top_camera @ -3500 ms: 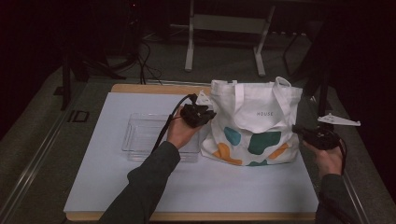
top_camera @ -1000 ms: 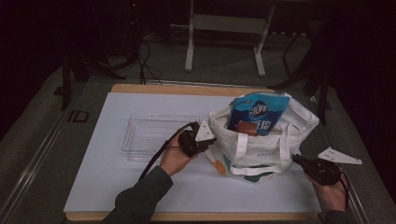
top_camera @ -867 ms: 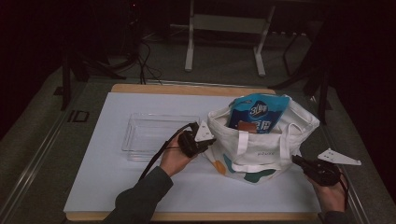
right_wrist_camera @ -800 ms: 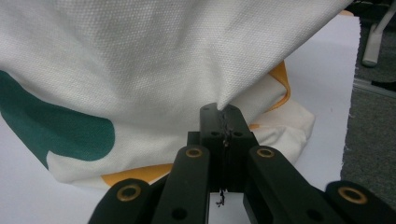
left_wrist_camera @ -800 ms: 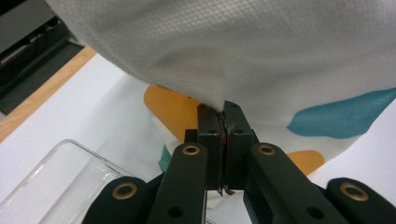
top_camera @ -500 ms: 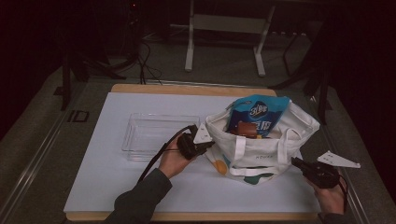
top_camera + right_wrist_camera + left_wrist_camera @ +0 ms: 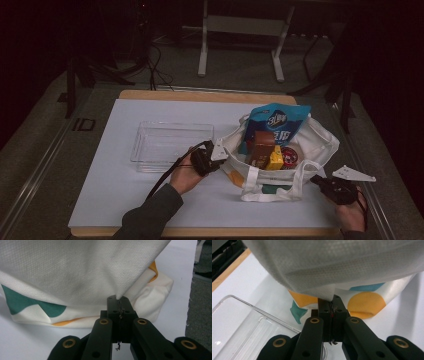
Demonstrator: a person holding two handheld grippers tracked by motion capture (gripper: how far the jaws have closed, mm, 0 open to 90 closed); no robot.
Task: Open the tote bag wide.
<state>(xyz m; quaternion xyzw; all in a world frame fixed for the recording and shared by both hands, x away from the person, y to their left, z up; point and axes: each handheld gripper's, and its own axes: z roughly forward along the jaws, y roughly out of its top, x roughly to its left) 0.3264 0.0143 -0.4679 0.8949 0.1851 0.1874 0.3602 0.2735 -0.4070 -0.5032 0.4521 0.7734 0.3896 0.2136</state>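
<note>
While the white tote bag (image 7: 280, 165) sits on the right half of the white surface (image 7: 125, 200), its mouth is held wide: the left gripper (image 7: 212, 159) has its fingers pinching the bag's left rim, and the right gripper (image 7: 320, 182) pinches the near right rim. Inside stand a blue snack pouch (image 7: 275, 122), a brown box (image 7: 261, 147) and a yellow packet (image 7: 274, 159) (upright). A clear plastic tray (image 7: 167, 145) lies just left.

Dim, grainy high view with black surroundings; both close views brighter, softly blurred.
</note>
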